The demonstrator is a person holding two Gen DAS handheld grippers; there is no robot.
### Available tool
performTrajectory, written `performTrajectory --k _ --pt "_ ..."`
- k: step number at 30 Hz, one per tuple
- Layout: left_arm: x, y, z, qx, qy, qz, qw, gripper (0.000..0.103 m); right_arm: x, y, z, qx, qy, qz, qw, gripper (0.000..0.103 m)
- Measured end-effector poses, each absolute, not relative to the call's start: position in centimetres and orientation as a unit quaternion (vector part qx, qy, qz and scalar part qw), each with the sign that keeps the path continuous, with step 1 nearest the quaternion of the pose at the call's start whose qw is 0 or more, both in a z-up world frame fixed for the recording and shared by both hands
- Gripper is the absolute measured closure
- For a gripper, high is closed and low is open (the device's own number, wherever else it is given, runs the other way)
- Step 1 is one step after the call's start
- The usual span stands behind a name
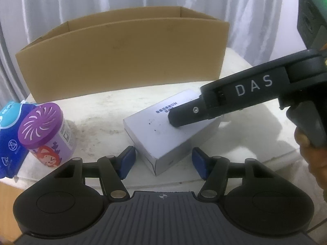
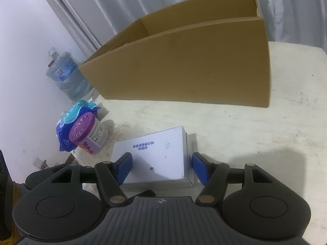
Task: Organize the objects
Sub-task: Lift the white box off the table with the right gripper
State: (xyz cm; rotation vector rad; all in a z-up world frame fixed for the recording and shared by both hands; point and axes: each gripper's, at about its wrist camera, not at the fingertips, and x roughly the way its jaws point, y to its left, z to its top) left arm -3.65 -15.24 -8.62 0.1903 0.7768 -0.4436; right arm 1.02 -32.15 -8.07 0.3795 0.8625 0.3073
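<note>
- white box [image 1: 169, 130] at frame centre in both views, flat on the table [image 1: 102, 110], below the open carton [image 1: 122, 61] that fills the upper half.
- left gripper [image 1: 163, 159]: half-wide, pads astride the near corner of the box; left pad [image 1: 127, 159] looks just touching, right pad [image 1: 201, 163] apart. not clamped.
- right gripper [image 2: 161, 166]: half-wide, astride the short width of the box; right pad [image 2: 199, 167] clear of the side, left pad [image 2: 123, 168] over the top edge. firm grip not shown.
- purple can [image 1: 47, 136] and blue pack [image 1: 10, 134] at lower left, touching each other, well apart from the box.
- likely faults:
  - corner hold by left gripper: box may twist or slip out on lift.
  - left pad of right gripper riding on top instead of the side: closing may tip or push the box.
  - uneven closing of the two grippers: box may skew and catch the carton wall.
  - hard squeeze: thin walls may dent.
</note>
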Motion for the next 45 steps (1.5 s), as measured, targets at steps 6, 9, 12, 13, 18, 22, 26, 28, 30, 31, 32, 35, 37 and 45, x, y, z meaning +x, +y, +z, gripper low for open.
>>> performTrajectory --k 6,9,12,13,18,22,26,28,30,31,32,35,37,45 --pt "-2.8 -15.2 -8.7 0.085 0.38 -0.221 0.894 0.03 1.3 -32.6 -8.5 0.203 0.415 0.151 0.874 0.036" --pt "-2.9 -15.2 -8.7 0.085 0.377 -0.219 0.896 0.03 1.4 -32.6 -8.7 0.21 0.415 0.15 0.873 0.035" --pt "-2.9 -15.1 -8.9 0.081 0.38 -0.215 0.896 0.033 1.4 -32.5 -8.7 0.211 0.413 0.149 0.874 0.035" --pt "-3.0 -15.2 -8.9 0.082 0.379 -0.214 0.896 0.034 1.3 -32.5 -8.7 0.211 0.412 0.149 0.874 0.035" --pt "-2.8 -15.2 -8.8 0.079 0.387 -0.215 0.893 0.033 1.2 -32.6 -8.6 0.205 0.415 0.15 0.874 0.035" --pt "-2.7 -15.5 -8.9 0.086 0.385 -0.216 0.893 0.029 1.2 -32.6 -8.7 0.211 0.416 0.149 0.872 0.035" --pt "-2.7 -15.3 -8.9 0.079 0.384 -0.215 0.895 0.029 1.1 -32.4 -8.8 0.209 0.412 0.148 0.874 0.033" --pt "-2.7 -15.1 -8.8 0.07 0.388 -0.213 0.894 0.03 1.1 -32.5 -8.8 0.214 0.413 0.145 0.873 0.033" --pt "-2.7 -15.0 -8.7 0.064 0.392 -0.213 0.893 0.03 1.1 -32.4 -8.6 0.212 0.414 0.141 0.874 0.033" --pt "-2.7 -15.0 -8.5 0.061 0.394 -0.212 0.892 0.03 1.1 -32.3 -8.5 0.21 0.414 0.138 0.875 0.033" --pt "-2.7 -14.9 -8.3 0.06 0.394 -0.212 0.892 0.03 1.1 -32.3 -8.5 0.21 0.414 0.138 0.875 0.033" --pt "-2.9 -14.9 -7.9 0.061 0.391 -0.213 0.893 0.03 1.0 -32.4 -8.1 0.215 0.415 0.134 0.874 0.033" --pt "-3.0 -14.9 -7.4 0.061 0.387 -0.214 0.895 0.03 0.9 -32.5 -7.8 0.217 0.414 0.134 0.874 0.033" --pt "-3.7 -14.9 -5.8 0.061 0.368 -0.213 0.903 0.03 0.5 -32.5 -6.2 0.221 0.4 0.134 0.879 0.033"
